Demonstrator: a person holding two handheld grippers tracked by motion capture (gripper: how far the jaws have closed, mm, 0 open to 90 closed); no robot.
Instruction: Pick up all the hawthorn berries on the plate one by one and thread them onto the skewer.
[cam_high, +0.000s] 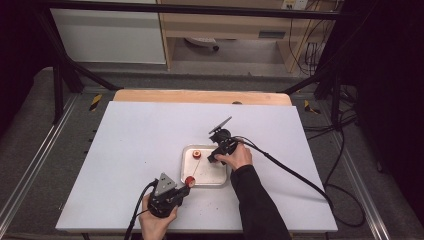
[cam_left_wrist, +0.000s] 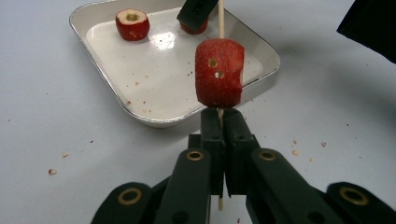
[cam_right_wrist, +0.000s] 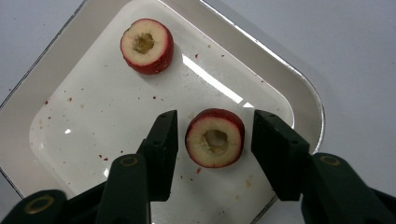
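My left gripper is shut on a thin wooden skewer near the table's front edge. A red fruit piece with small holes is threaded on the skewer just above the jaws, and it shows in the high view as the skewered piece. My right gripper hangs open over the silver tray. One jaw stands on each side of a cored red fruit piece, neither touching it. A second cored piece lies farther back in the tray.
The tray sits mid-table on a white sheet, with red crumbs scattered in and around it. A black cable trails right from the right gripper. A wooden strip borders the far edge.
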